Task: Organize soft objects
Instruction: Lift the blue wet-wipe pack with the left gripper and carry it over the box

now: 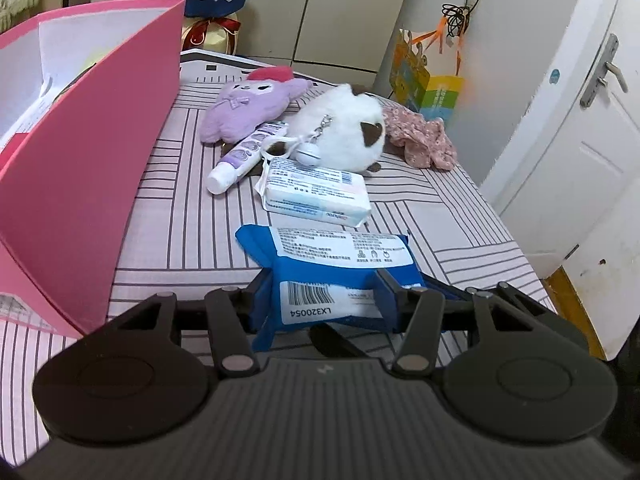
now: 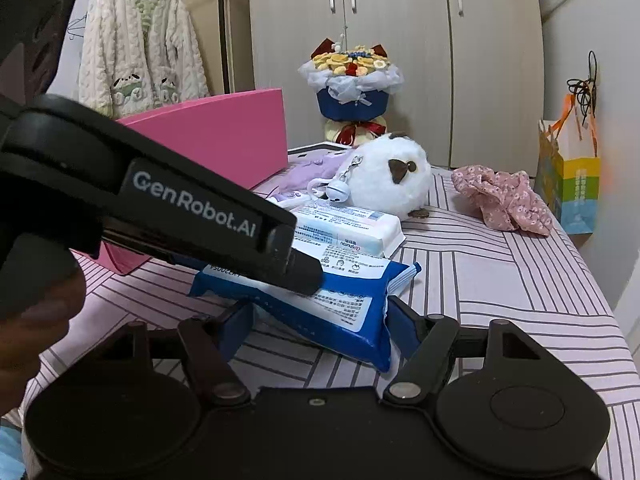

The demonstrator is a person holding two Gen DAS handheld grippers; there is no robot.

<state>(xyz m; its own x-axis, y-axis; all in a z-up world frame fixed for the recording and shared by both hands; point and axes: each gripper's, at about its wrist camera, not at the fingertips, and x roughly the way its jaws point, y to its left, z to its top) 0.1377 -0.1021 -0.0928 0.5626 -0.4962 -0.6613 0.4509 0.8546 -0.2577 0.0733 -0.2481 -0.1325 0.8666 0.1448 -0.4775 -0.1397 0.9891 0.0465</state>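
Observation:
A blue wet-wipes pack (image 1: pixel 332 256) lies on the striped bedsheet (image 1: pixel 440 208). My left gripper (image 1: pixel 324 300) is shut on its near end, both blue pads pressing its sides. In the right wrist view the same pack (image 2: pixel 344 312) sits tilted between the fingers of my right gripper (image 2: pixel 320 332), which stands open around its near end; the left gripper's black finger (image 2: pixel 296 272) rests on top of it. Behind lie a white wipes pack (image 1: pixel 316 192), a white plush (image 1: pixel 340 128), a purple plush (image 1: pixel 248 108) and a pink floral cloth (image 1: pixel 420 140).
An open pink box (image 1: pixel 92 160) stands at the left on the bed. A purple tube (image 1: pixel 244 156) lies by the plushes. A bouquet (image 2: pixel 352 80) and wardrobe stand behind, a colourful gift bag (image 2: pixel 568 184) at the right, a white door (image 1: pixel 580 140) beyond the bed edge.

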